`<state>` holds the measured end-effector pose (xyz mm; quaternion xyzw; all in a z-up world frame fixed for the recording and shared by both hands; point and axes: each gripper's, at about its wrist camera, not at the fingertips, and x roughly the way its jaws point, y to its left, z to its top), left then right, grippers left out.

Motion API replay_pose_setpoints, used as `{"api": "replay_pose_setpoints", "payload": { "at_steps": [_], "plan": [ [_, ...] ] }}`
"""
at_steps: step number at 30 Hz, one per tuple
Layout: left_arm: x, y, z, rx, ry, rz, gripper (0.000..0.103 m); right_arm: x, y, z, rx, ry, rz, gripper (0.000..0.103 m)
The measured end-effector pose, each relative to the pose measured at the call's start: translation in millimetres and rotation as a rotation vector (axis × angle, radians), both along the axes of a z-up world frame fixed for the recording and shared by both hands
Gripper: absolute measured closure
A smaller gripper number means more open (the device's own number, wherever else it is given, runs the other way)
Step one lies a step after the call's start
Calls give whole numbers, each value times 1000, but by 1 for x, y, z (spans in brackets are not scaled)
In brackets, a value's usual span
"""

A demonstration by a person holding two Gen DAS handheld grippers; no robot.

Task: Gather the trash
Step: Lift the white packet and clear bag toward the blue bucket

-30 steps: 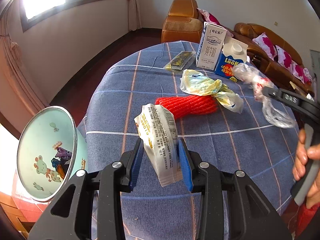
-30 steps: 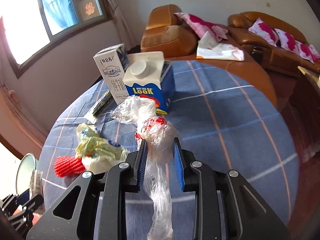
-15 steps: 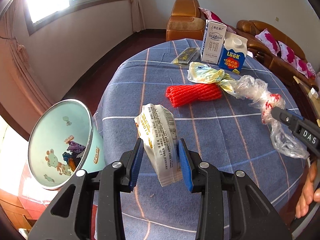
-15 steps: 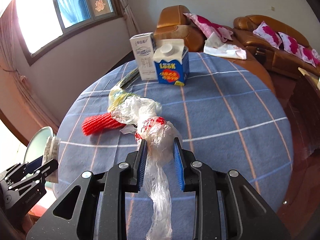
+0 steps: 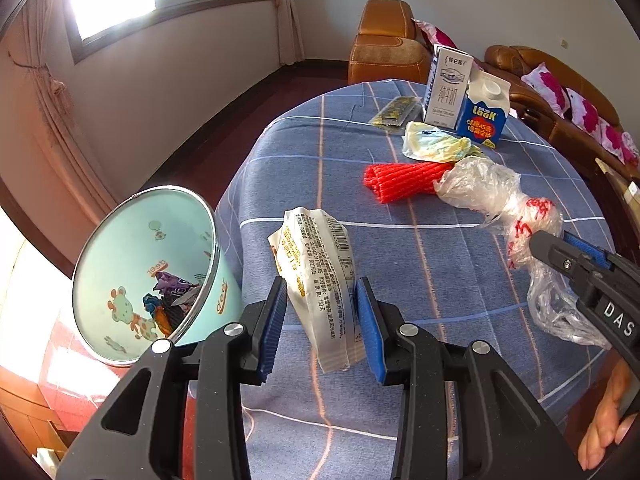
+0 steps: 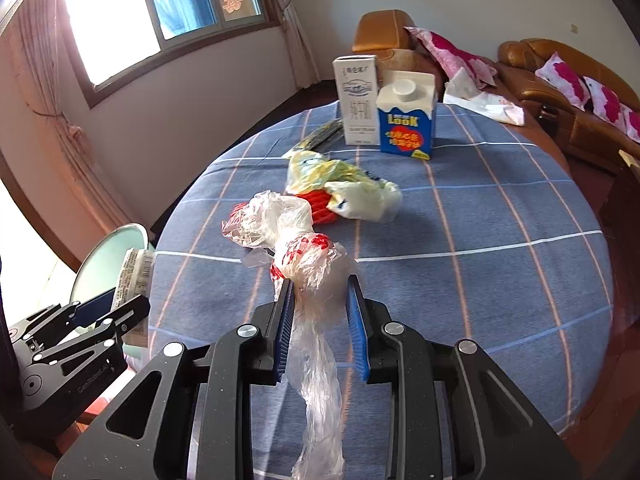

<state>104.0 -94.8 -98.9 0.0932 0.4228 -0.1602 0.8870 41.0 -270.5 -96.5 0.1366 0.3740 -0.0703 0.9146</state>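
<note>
While the left gripper [image 5: 322, 320] pinches a wrapper [image 5: 316, 272] and the right gripper [image 6: 320, 320] a plastic bag [image 6: 300, 256], the bin [image 5: 148, 280] at eight o'clock holds little, and cartons [image 6: 384, 108] wait at twelve.

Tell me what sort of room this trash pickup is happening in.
Most likely a home living room: tan leather sofas with pink floral cushions stand behind a round table under a blue plaid tablecloth, and a curtained window lights the wall.
</note>
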Motion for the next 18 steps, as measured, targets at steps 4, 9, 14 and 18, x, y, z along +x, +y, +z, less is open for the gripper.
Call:
{"api": "replay_pose_setpoints", "payload": {
  "at_steps": [4, 9, 14, 18],
  "plan": [
    [1, 9, -2, 1, 4, 16, 67, 5, 13, -2, 6, 5, 26, 76],
    [4, 18, -3, -2, 6, 33, 67, 9, 27, -1, 6, 2, 48, 76],
    [6, 27, -3, -4, 5, 48, 67, 14, 36, -1, 6, 2, 66, 76],
    [9, 36, -3, -10, 10, 63, 67, 18, 45, 0, 11, 0, 80, 76]
  ]
}}
